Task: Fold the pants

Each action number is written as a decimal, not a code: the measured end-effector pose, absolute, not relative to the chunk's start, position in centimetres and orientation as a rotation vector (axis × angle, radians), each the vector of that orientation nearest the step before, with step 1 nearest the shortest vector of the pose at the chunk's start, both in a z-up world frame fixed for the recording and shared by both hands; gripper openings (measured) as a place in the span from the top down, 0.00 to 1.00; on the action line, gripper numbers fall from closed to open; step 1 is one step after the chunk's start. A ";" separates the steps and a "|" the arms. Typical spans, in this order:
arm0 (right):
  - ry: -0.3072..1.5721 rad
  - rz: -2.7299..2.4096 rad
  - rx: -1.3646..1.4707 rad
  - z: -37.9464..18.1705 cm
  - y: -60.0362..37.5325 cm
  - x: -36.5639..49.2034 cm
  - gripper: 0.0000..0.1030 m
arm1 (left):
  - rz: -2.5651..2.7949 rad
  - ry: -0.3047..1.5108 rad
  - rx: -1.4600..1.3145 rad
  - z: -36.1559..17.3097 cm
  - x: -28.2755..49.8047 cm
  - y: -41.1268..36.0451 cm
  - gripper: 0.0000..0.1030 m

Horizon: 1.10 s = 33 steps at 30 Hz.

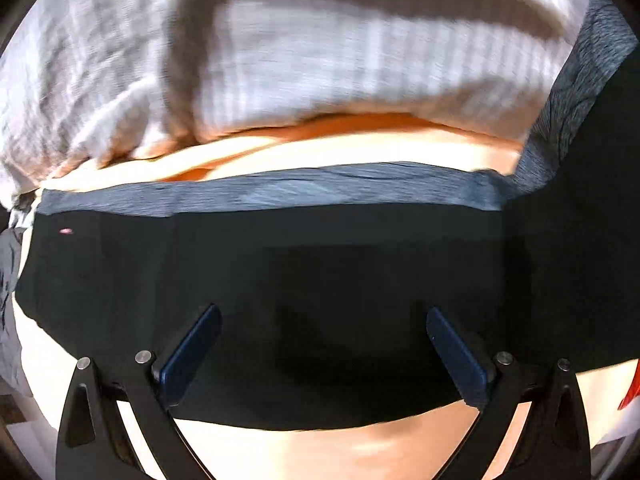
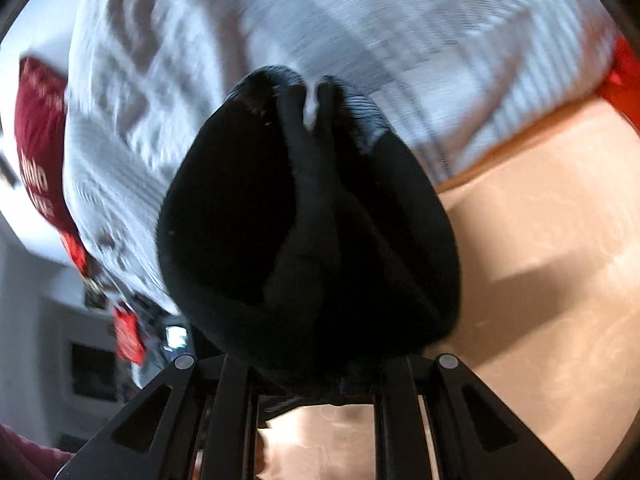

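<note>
The black pants (image 1: 280,272) with a grey-blue waistband (image 1: 272,190) lie spread across the peach sheet in the left wrist view. My left gripper (image 1: 322,328) hovers over the black cloth, its blue pads (image 1: 192,354) wide apart and empty. In the right wrist view a bunched fold of the black pants (image 2: 308,220) hangs right in front of the camera and hides the fingers. My right gripper (image 2: 316,384) is shut on that fold and holds it above the sheet.
A white and grey striped duvet (image 1: 320,60) lies beyond the pants, also in the right wrist view (image 2: 360,32). The peach bed sheet (image 2: 540,260) lies below. A red cushion (image 2: 38,136) and room furniture show at the left.
</note>
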State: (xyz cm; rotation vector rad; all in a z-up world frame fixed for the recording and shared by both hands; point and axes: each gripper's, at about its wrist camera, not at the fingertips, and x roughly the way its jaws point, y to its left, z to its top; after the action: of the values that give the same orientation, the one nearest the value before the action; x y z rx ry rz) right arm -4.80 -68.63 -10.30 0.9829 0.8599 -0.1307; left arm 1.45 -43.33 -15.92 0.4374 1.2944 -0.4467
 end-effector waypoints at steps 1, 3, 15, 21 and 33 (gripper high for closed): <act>0.890 -0.132 0.942 -10.1 -67.2 -3.4 0.84 | -0.435 1.293 0.435 -15.6 2.2 -41.8 0.00; 0.941 -0.141 0.873 -10.3 -64.5 -1.2 0.84 | -0.415 1.293 0.425 -15.3 3.4 -39.3 0.00; 1.310 -0.287 0.348 -18.3 -47.1 8.9 0.77 | -0.228 1.336 0.333 -16.3 8.2 -24.0 0.00; 1.301 -0.263 0.081 -17.2 -39.6 9.5 0.36 | -0.278 1.334 0.301 -16.0 9.5 -21.0 0.00; 1.289 -0.358 0.422 -14.8 -47.6 -2.2 0.35 | -0.642 1.351 0.211 -13.9 7.7 -28.2 0.00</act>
State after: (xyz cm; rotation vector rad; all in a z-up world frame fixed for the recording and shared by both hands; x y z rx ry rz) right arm -2.23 -47.58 -14.79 0.4222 1.2890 -0.3583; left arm 7.68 -28.20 -13.86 0.2110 1.3511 -0.6416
